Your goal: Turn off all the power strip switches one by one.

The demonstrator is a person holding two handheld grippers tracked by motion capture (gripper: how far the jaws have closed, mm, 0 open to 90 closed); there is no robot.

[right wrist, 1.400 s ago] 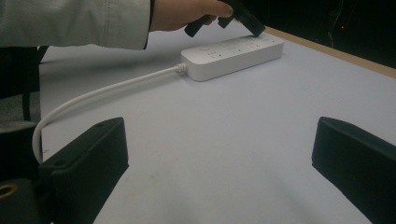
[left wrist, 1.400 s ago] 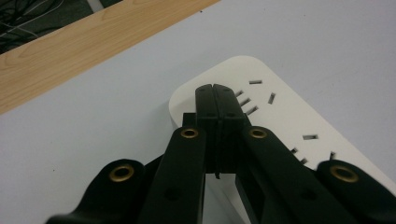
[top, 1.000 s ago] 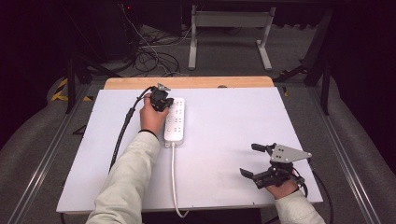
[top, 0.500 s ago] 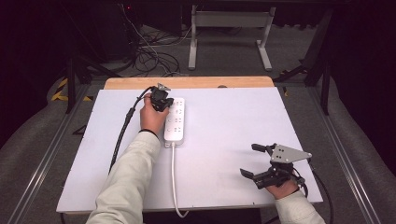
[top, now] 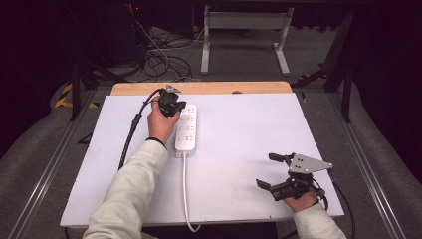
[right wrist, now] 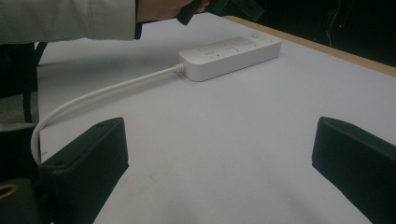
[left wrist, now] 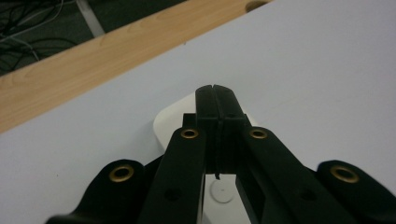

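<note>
A white power strip (top: 186,130) lies lengthwise on the white table top (top: 249,124), its white cord (top: 185,189) running off the near edge. My left gripper (top: 179,106) is shut with nothing between its jaws, its tips over the strip's far end. In the left gripper view the closed jaws (left wrist: 215,93) cover that end of the power strip (left wrist: 168,122), and a round button (left wrist: 221,192) shows below them. My right gripper (top: 266,170) stands open at the near right, well apart from the strip. The right gripper view has the power strip (right wrist: 231,53) and cord (right wrist: 93,98) beyond the spread jaws (right wrist: 219,154).
A wooden strip (top: 209,88) borders the table's far edge. Behind it stand a metal frame (top: 244,35) and loose cables (top: 159,55) on the floor. The left gripper's black cable (top: 132,132) trails down the left side of the table.
</note>
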